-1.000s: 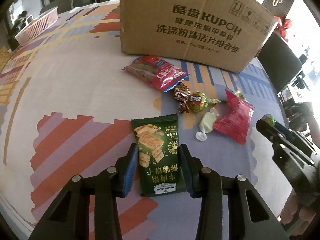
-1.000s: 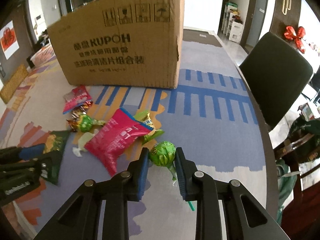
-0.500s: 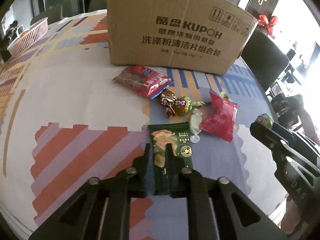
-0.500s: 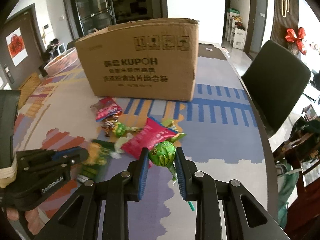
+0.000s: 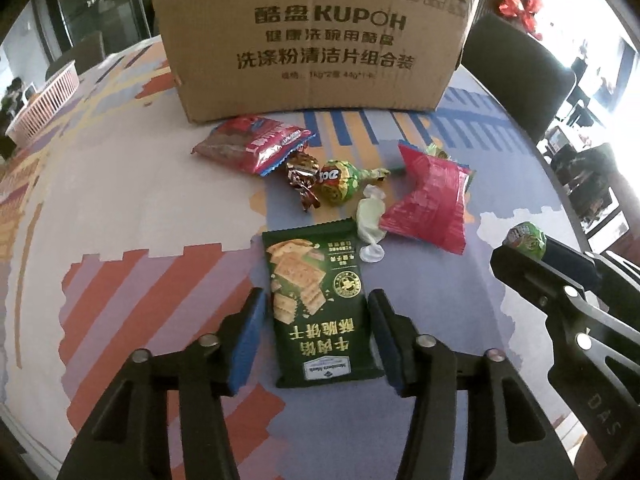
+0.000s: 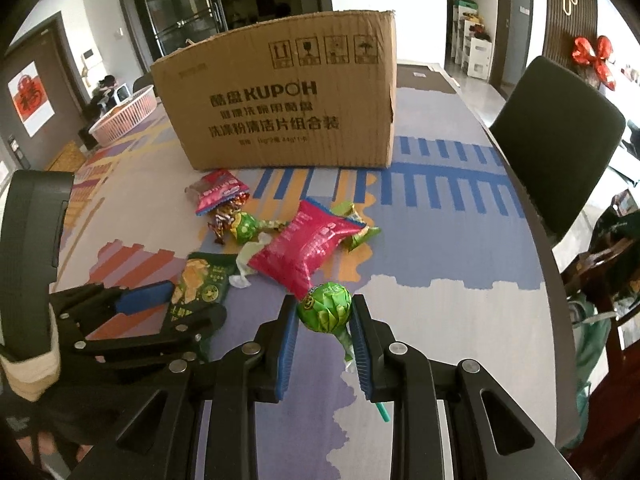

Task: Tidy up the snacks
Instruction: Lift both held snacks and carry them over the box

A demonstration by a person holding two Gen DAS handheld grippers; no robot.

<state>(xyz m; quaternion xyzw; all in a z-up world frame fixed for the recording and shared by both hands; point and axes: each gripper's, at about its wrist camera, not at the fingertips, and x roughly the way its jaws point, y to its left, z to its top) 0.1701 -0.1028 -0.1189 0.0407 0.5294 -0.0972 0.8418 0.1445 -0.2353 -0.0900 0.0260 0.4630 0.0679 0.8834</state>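
The counter [image 5: 120, 208] carries a patterned cloth, and at its far side stands the box [image 5: 312, 40], its top open as far as the right view shows. In front of the box lies the loose pile of snacks: a red pack [image 5: 252, 144], a pink pack [image 5: 430, 204], a brown candy [image 5: 302, 172], a green lollipop [image 5: 338, 180] and a pale candy [image 5: 370, 220].

Nearer lies the green cracker pack [image 5: 316, 304], flat on the counter. The left gripper [image 5: 318, 326] straddles its lower part with the jaws opening – the pads stand clear of both edges, so the pack is not held.

The right gripper [image 6: 324, 334] is narrow and clamps a second lollipop [image 6: 325, 307] by its wrapped head, above the counter, stick pointing down.

The step in hand seems to be collecting snacks for the box. Next, I judge, the left gripper must close again on the cracker pack – a flat pack, so the grasp has to take the edges – and the right must carry its lollipop over the box rim.
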